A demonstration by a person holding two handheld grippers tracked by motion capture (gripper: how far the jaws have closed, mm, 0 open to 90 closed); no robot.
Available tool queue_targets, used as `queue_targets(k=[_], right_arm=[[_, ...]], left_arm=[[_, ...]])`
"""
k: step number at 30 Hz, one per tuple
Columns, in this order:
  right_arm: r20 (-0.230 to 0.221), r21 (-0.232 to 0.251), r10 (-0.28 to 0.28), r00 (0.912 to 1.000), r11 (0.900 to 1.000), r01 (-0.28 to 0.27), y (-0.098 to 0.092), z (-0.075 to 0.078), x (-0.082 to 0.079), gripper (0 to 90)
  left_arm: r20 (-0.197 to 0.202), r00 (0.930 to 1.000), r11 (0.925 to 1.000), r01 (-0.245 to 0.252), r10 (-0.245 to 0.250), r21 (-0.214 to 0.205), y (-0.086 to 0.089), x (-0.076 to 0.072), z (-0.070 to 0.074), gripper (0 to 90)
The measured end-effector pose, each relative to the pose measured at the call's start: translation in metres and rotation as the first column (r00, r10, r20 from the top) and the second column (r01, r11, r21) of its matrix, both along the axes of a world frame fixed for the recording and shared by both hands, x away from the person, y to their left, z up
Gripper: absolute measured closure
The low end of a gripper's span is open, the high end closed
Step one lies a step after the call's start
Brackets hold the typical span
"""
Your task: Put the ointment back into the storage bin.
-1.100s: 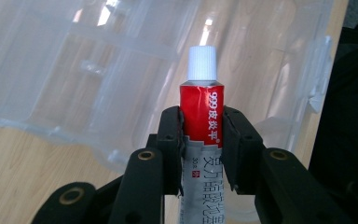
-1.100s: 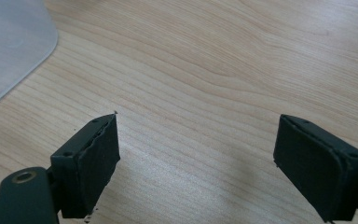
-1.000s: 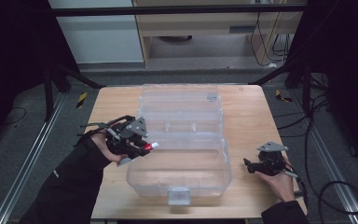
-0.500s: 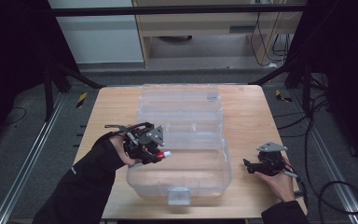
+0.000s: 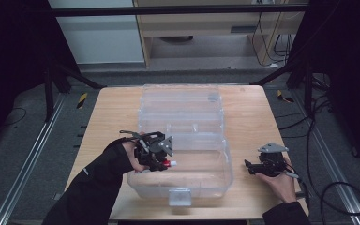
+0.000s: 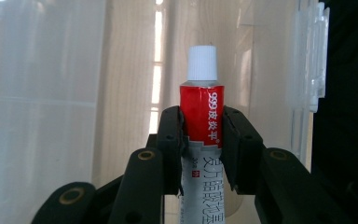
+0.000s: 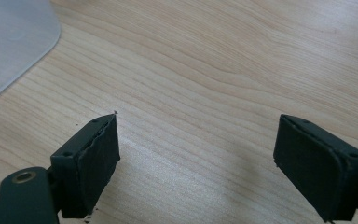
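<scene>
- One tube point(image 6: 200, 116), red and white with a white screw cap, is clamped between the two black jaws of the left gripper point(image 5: 157, 152); the pads press on both sides of its red band, and the cap sticks out past the jaw tips
- In the high view that tube point(image 5: 169, 163) shows as a small red-and-white tip over the near-left part of the clear plastic box point(image 5: 201, 180); whether it touches the box floor I cannot tell
- One clear plastic box stands on the table, its lid point(image 5: 183, 101) folded open toward the far side; one white latch point(image 5: 180, 197) sits on its near wall
- In the left gripper view the translucent wall of the box point(image 6: 42, 93) lies behind the tube, with wood grain showing through it
- The right gripper point(image 5: 262, 165) rests on the bare wood to the right of the box, well apart from it; its two jaws stand wide, released, with nothing between them
- In the right gripper view one rounded corner of the box point(image 7: 14, 42) shows at upper left
- One wooden table point(image 5: 108, 117) carries it all; two gloved hands hold the two grippers
</scene>
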State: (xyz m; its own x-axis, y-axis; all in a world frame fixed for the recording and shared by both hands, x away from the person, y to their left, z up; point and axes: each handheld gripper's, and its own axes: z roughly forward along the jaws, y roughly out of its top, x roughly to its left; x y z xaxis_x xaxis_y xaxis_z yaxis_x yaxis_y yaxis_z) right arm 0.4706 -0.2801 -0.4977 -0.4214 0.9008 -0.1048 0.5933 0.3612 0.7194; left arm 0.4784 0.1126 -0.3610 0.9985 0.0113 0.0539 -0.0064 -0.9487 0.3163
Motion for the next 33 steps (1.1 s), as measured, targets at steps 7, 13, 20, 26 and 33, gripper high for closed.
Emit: queue_targets(k=[7, 13, 20, 26, 33], right_arm=[[-0.004, -0.004, 0.008, 1.0000, 1.0000, -0.008, 0.000, 0.000, 0.000, 14.5], [-0.007, -0.008, 0.011, 0.9999, 0.9999, -0.011, 0.001, -0.001, 0.000, 14.5], [-0.011, -0.014, 0.015, 0.9998, 0.9998, -0.015, 0.001, -0.002, 0.000, 14.5], [-0.012, -0.017, 0.019, 0.9998, 0.9997, -0.019, 0.002, -0.002, 0.000, 14.4], [-0.015, -0.024, 0.026, 0.9996, 0.9994, -0.026, 0.002, -0.003, 0.000, 14.2]], left_arm=[[-0.032, 0.9994, 0.9992, 0.016, -0.015, 0.036, -0.001, 0.004, -0.018, 70.0], [-0.069, 0.9976, 0.9991, -0.003, 0.006, 0.042, -0.003, 0.005, -0.033, 69.9], [-0.093, 0.9957, 0.9978, 0.003, 0.003, 0.066, -0.004, 0.007, -0.045, 69.9], [-0.103, 0.9947, 0.9974, 0.014, -0.006, 0.071, -0.004, 0.010, -0.055, 69.9], [-0.119, 0.9929, 0.9964, 0.015, -0.005, 0.084, -0.007, 0.010, -0.064, 69.8]])
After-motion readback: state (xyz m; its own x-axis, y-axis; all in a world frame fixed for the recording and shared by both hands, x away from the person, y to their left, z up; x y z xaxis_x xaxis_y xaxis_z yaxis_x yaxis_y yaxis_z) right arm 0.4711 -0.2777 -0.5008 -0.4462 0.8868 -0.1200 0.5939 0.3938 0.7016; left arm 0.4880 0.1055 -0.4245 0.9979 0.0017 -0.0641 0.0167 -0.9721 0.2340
